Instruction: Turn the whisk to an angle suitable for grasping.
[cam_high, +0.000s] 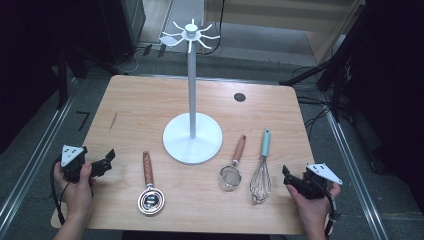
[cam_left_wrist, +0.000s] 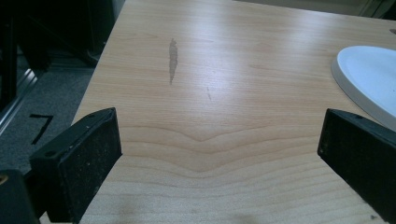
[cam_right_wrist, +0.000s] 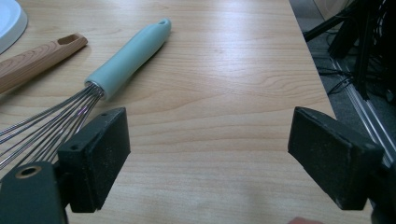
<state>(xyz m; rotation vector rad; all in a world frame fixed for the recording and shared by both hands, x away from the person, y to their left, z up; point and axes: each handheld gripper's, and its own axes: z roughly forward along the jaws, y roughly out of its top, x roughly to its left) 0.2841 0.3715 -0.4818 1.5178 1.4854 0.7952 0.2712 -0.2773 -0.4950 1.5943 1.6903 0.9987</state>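
From the high view we see a pale wooden table filling the middle of the frame. At lower left a hand holds the left gripper, jaws spread with nothing between them, hovering over the table's left edge. At lower right the other hand holds the right gripper, jaws likewise parted and empty. A white stand with a round base sits at the centre, its thin pole rising to a ring of hooks near the top of the frame. Three utensils lie in a row below it: left of the base a wooden-handled scoop, right of the base a small strainer with a wooden handle, and further right a whisk with a light blue handle, its wires just left of the right gripper. A small dark disc is set into the table at upper right.

In the left gripper view we see two black jaws standing wide apart at the bottom corners, bare tabletop between them. The stand's white base curves in at the right edge, and a dark streak marks the wood at upper centre.

In the right gripper view we see the jaws wide apart over bare wood. The whisk lies at the left, its blue handle pointing to the upper middle and its wires passing just behind the left-hand jaw, not touching it so far as we can tell. The strainer's wooden handle lies at upper left.
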